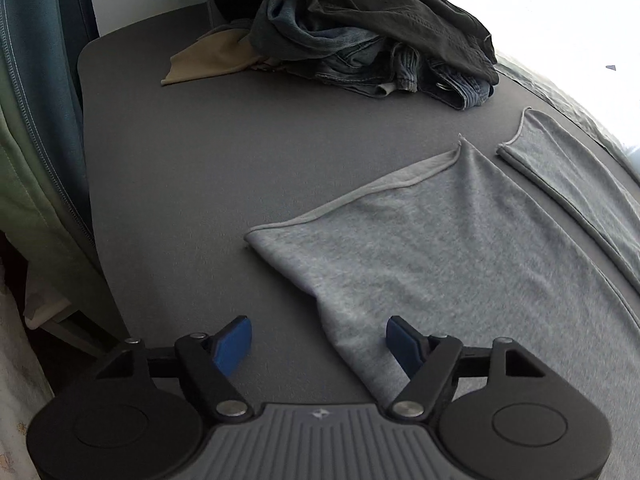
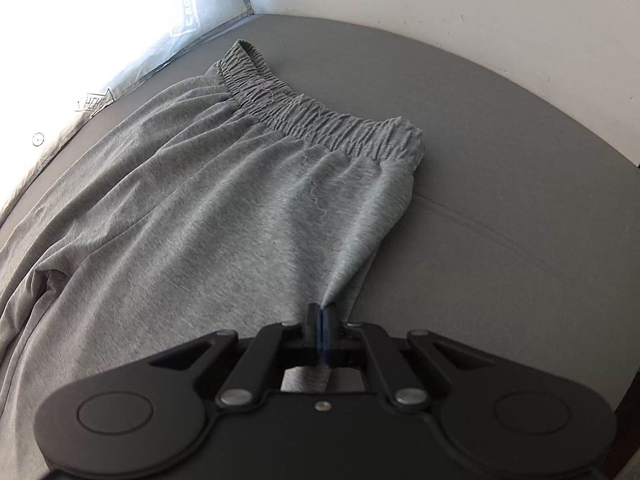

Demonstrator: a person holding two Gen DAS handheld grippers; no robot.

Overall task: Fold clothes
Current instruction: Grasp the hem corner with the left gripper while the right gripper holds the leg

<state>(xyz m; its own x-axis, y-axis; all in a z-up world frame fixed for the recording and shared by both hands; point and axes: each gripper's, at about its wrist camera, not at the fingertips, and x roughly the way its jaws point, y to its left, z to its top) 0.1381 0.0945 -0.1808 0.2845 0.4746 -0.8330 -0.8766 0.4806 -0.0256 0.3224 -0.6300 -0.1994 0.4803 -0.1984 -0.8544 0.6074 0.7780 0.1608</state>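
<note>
Right gripper [image 2: 325, 314] pinching grey trousers [image 2: 224, 208]

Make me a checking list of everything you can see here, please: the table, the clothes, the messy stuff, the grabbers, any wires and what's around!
Surface: dark grey flat tabletop, bare at left.
Job's things: light grey jersey trousers spread flat, elastic waistband at the far end, leg hems in the left view.
Clutter: heap of dark and denim clothes with a tan cloth, at the far edge.
Grippers: left tool open, one pad over the trouser leg; right tool shut, pinching trouser fabric.
Cables: nothing seen.
Surroundings: white wall; pale printed curtain.
</note>
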